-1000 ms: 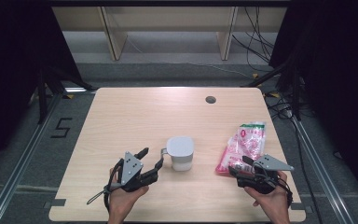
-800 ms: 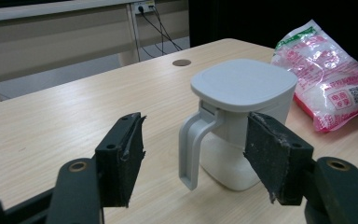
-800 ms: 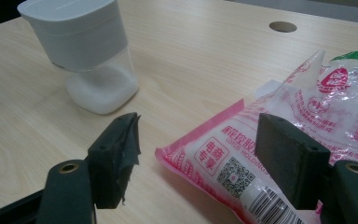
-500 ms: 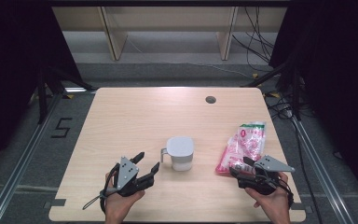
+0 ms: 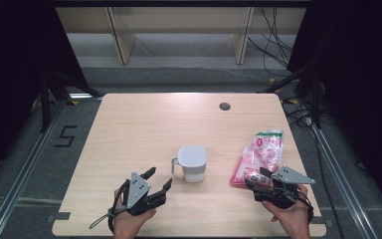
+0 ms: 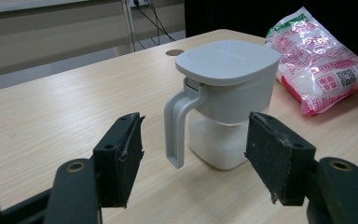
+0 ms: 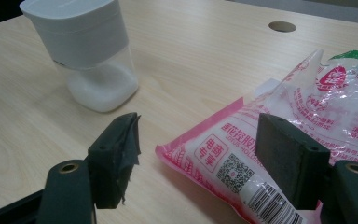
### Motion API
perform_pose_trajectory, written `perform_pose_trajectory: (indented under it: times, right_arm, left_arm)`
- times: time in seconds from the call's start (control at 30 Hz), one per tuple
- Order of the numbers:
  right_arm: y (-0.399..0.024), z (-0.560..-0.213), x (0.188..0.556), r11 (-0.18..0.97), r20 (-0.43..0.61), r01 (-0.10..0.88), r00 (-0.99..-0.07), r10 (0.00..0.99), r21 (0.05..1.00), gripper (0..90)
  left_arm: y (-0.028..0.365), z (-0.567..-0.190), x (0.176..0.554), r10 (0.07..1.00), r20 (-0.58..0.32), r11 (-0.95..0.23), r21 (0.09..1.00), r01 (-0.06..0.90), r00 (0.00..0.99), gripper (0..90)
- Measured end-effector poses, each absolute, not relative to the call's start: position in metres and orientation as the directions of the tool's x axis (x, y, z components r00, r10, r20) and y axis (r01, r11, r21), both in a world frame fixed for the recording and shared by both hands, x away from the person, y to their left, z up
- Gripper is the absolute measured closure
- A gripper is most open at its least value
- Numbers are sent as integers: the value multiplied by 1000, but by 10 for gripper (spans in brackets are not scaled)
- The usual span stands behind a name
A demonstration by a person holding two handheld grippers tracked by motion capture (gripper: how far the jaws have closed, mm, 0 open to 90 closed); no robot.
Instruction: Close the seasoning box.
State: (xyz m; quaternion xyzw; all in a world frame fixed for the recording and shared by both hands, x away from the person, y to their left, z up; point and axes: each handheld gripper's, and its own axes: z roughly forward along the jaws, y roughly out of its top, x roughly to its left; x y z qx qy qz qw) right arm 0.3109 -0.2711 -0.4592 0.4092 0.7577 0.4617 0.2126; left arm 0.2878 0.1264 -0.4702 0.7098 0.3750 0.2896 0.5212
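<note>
Even overhead light on the desk (image 5: 144, 124), dark surround, soft focus up close.

High view: desk top lit flat and bright, floor and curtains around the desk fall to near black; the white jug (image 5: 193, 163) throws a faint, short shadow toward the near desk edge. Left gripper view: soft bluish sheen on the jug lid, background shelves beyond the desk washed out and blurred, tongs pads near the lens slightly soft. Right gripper view: mild glare off the plastic bag (image 7: 279, 140) film, print sharp; far desk edge bends a little.
</note>
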Motion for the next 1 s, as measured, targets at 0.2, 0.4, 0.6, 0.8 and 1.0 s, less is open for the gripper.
perform_pose_trajectory:
  times: [0.2, 0.4, 0.6, 0.8, 1.0]
  right_arm:
    - [-270, -458, 311, 253, 38, 413, -581, 813, 875, 315]
    - [-266, -458, 307, 232, 69, 438, -570, 819, 868, 315]
    - [-265, -458, 303, 245, 68, 435, -588, 806, 866, 315]
    - [-264, -466, 296, 250, 87, 446, -609, 788, 859, 298]
    - [-267, -471, 291, 247, 94, 453, -608, 789, 857, 295]
  left_arm:
    - [128, -474, 283, 834, 23, -179, 956, 231, 552, 354]
    - [129, -477, 281, 835, 23, -182, 954, 236, 550, 354]
    - [128, -482, 277, 835, 7, -171, 953, 248, 551, 353]
    - [129, -485, 272, 838, -4, -160, 954, 252, 546, 340]
    - [132, -484, 271, 839, 2, -164, 954, 250, 543, 334]
